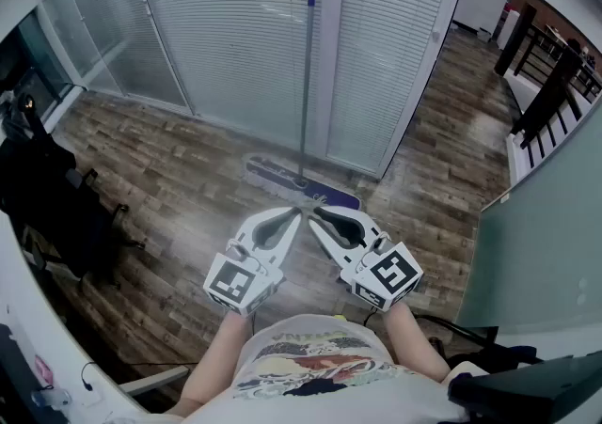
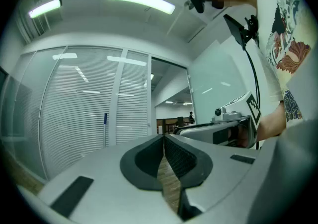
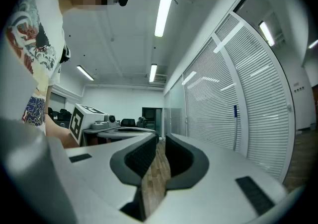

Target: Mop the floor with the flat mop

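A brown wood-plank floor point(image 1: 160, 168) fills most of the head view. Ahead it ends at a glass partition wall with white slatted blinds point(image 1: 235, 27).

The flat mop point(image 1: 305, 121), a long grey pole with a blue tip on a wide purple-grey pad point(image 1: 277, 174), stands at the foot of that wall. The pad lies flat on the floor, and the pole rises upright against the white post between two blind panels. In the left gripper view the pole point(image 2: 105, 129) shows off to the left; in the right gripper view the pole point(image 3: 235, 126) shows off to the right.

Closer to the person, the white left gripper point(image 1: 295, 215) and the white right gripper point(image 1: 317, 216) are held level side by side. Their tips angle toward each other just short of the pad, and neither holds the mop.

The left gripper's fingers point(image 2: 144, 156) meet at the tip with nothing between them. The right gripper's fingers point(image 3: 141, 156) are all but closed, and only floor shows through the thin slit.
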The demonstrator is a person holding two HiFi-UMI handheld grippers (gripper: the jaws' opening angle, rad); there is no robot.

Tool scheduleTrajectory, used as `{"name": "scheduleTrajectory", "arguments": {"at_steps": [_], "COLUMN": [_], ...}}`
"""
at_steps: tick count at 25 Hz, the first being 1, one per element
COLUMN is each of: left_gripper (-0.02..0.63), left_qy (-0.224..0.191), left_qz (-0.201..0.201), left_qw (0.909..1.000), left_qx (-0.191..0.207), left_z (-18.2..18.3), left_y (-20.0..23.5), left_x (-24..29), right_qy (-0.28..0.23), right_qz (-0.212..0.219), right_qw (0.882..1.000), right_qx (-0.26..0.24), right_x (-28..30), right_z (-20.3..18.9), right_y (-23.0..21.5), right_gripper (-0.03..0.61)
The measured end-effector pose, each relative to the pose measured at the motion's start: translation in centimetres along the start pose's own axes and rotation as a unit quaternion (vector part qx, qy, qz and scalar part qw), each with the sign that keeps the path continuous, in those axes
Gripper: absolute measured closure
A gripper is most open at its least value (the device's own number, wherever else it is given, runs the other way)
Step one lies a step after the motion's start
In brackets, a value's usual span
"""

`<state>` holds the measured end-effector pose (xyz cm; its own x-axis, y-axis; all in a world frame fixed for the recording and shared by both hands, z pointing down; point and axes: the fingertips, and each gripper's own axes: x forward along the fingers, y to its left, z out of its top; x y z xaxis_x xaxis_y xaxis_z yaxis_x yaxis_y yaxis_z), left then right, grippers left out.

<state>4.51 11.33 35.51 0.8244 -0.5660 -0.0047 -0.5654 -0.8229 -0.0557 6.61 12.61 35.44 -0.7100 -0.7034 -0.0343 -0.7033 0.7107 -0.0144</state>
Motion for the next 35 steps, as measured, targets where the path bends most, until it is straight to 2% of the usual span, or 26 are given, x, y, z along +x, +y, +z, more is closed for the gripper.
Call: {"name": "scheduleTrajectory", "arguments": {"at_steps": [8, 11, 16, 25, 30, 35], "left_gripper": [0.6, 0.6, 0.6, 0.6, 0.6, 0.6], "left_qy": [-0.016, -0.009, -0.011, -0.016, -0.006, 0.006], "left_qz": [-0.016, -0.011, -0.028, -0.027, -0.022, -0.022], "left_qw": [0.9997, 0.9998, 0.9993, 0.9991, 0.9989, 0.999], "left_qx": [-0.002, -0.014, -0.022, -0.027, -0.042, -0.038], "left_z": [-0.1, -0.3, -1.3, -2.1, -3.9, -4.8], "left_y": [1.2, 2.2, 3.1, 6.8, 8.5, 11.2], "left_x": [-0.7, -1.5, -3.0, -4.9, -3.6, 0.5], "right_qy": [0.003, -0.001, -0.001, 0.024, 0.036, 0.041], "right_qz": [-0.008, -0.009, -0.005, -0.019, -0.012, -0.007], "right_qw": [1.0, 1.0, 0.999, 0.999, 0.999, 0.999], "right_qx": [0.001, 0.018, 0.044, 0.013, 0.011, 0.006], "right_x": [1.4, 2.3, 3.6, 7.3, 8.4, 10.7], "right_z": [-0.1, -0.3, -0.9, -2.1, -3.6, -4.6], "right_y": [0.1, 0.5, 1.5, 2.4, 0.7, -4.3], "right_gripper": [0.514, 0.514, 0.514, 0.514, 0.518, 0.518]}}
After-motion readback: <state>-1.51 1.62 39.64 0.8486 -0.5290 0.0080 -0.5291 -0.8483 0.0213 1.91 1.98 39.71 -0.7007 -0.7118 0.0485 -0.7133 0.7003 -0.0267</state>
